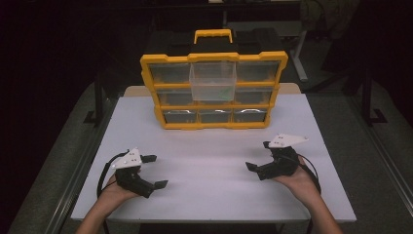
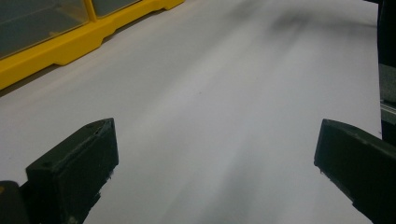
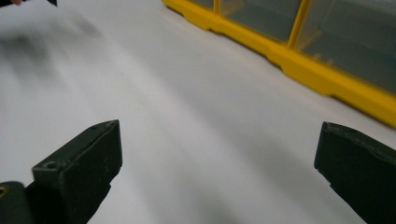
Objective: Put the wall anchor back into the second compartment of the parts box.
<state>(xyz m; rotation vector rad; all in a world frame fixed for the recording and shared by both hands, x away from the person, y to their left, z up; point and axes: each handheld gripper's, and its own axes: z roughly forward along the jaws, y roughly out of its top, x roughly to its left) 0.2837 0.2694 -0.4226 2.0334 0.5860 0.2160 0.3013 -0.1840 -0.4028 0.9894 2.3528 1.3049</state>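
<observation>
both tools, left [image 1: 155,171] and right [image 1: 258,155], rest spread and empty on the table [image 1: 209,170]; i'd approach the organizer's [image 1: 214,90] protruding clear bin [image 1: 213,81] squarely, gripping its front wall.

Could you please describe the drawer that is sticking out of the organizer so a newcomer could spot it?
At the table's far edge stands a yellow organizer with clear drawers. The top-middle drawer is pulled forward, unlike its flush neighbours.

You had bare table [image 1: 209,165] between both wide-open grippers; only the yellow organizer [image 1: 214,92] blocked the far edge.
</observation>
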